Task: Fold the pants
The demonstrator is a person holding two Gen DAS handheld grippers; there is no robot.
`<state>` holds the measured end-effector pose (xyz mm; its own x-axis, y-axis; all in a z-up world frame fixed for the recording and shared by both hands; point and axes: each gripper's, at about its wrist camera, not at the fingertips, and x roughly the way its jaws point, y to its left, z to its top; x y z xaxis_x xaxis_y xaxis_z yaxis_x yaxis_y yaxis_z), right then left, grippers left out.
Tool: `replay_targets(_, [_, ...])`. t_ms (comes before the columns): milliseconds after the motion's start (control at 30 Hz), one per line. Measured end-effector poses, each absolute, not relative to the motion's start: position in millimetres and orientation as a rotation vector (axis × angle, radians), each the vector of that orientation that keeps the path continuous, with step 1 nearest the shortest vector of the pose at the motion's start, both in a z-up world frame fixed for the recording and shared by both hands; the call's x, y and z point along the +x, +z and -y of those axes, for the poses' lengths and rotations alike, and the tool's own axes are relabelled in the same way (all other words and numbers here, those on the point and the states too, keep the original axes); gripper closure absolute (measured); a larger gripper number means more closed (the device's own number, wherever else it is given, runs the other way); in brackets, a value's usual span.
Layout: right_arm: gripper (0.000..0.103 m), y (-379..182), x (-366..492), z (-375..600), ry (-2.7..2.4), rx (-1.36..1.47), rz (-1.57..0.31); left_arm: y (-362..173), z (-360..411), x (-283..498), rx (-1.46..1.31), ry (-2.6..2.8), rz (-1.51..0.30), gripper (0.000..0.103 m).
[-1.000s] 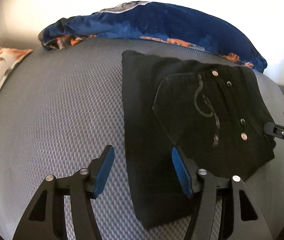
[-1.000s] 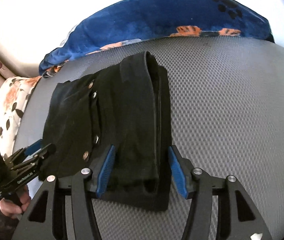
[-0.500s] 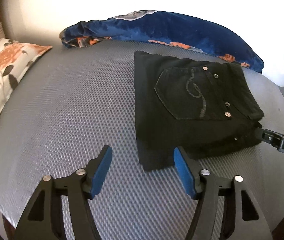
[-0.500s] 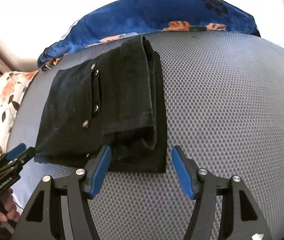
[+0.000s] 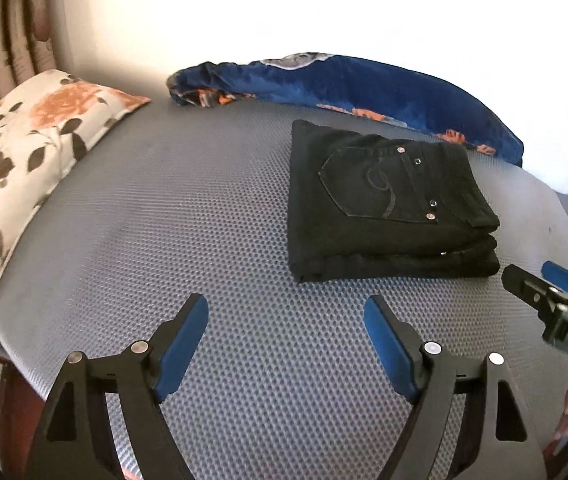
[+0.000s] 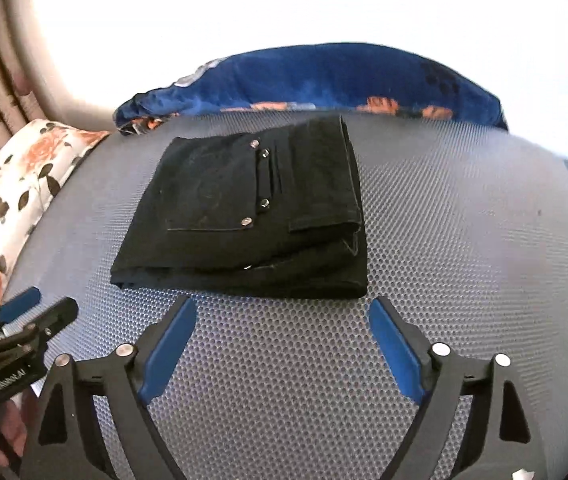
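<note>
The black pants (image 5: 387, 204) lie folded into a compact stack on the grey mesh surface (image 5: 204, 240), back pocket with silver rivets on top; they also show in the right wrist view (image 6: 252, 216). My left gripper (image 5: 285, 316) is open and empty, hovering in front of and left of the stack. My right gripper (image 6: 282, 316) is open and empty, just in front of the stack's near edge. The right gripper also shows at the right edge of the left wrist view (image 5: 547, 292), and the left gripper at the left edge of the right wrist view (image 6: 32, 316).
A blue blanket with orange patches (image 5: 363, 84) lies bunched along the far edge, just behind the pants. A floral pillow (image 5: 24, 152) lies at the left. A bright white wall fills the background. Bare grey mesh surrounds the stack.
Both grippers have pulled back from the pants, which now lie beyond the fingertips instead of between them. The stack lies flat and released.
</note>
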<state>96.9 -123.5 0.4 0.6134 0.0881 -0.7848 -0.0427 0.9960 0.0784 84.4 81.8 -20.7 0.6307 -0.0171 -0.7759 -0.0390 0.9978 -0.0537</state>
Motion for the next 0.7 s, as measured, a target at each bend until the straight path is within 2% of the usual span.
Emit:
replay_targets(233, [0.001, 18.9, 71.3, 105.8, 0.044, -0.055, -0.812, -9.0, -79.6, 63.2, -0.02, 0.067, -0.831, 0.021])
replay_targets(700, [0.001, 14.4, 60.1, 101.3, 0.032, -0.057, -0.824, -6.5, -71.5, 51.7, -0.001, 0.076, -0.821, 0.021])
